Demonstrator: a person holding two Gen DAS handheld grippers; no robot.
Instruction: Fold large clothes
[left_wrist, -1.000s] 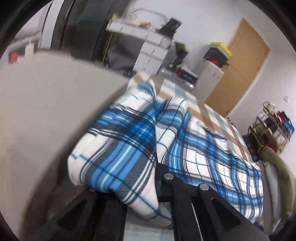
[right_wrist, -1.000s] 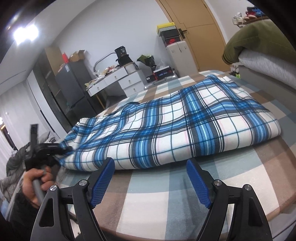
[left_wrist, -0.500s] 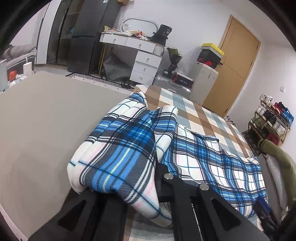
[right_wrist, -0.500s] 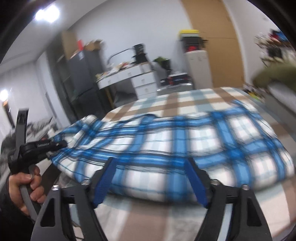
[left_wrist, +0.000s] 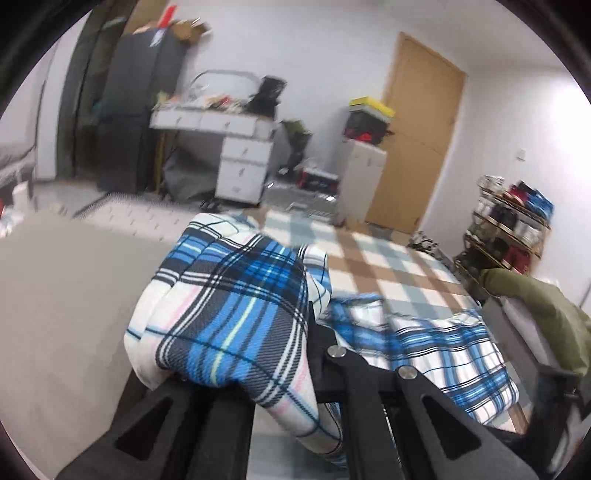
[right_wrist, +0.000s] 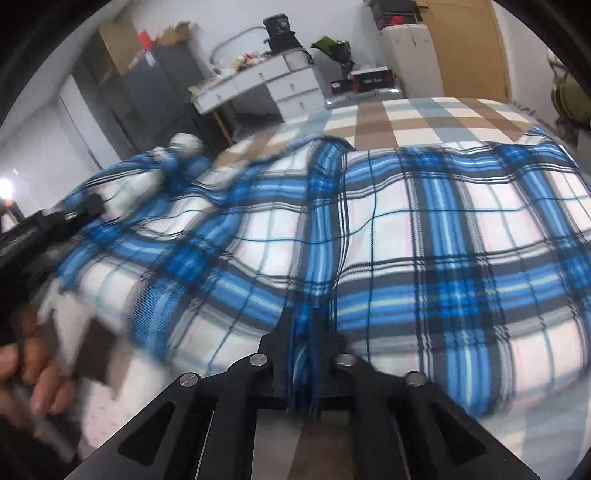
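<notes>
The left hand-held gripper (left_wrist: 295, 354) is clamped fully shut on a thick bunch of the blue plaid blanket (right_wrist: 406, 240), lifting that end clear of the bed (left_wrist: 373, 266). The rest of the blanket lies spread on the bed's brown-and-teal checked cover, trailing away to the right. The right hand-held gripper (right_wrist: 303, 354) is closing its jaws on a narrow pinch of the blanket's near edge, with the cloth already between them; the frame is blurred, so whether the pads have fully bitten is uncertain, though it looks so.

To do this step well, the right grip should settle firmly before any pull, and both grippers should hold the same edge so it comes up level. They should then rise together and carry it across without letting the middle sag or twist.

The blanket's long axis runs roughly left to right across the bed, from the raised left end to the flat end near the olive cushion (left_wrist: 546, 306).
</notes>
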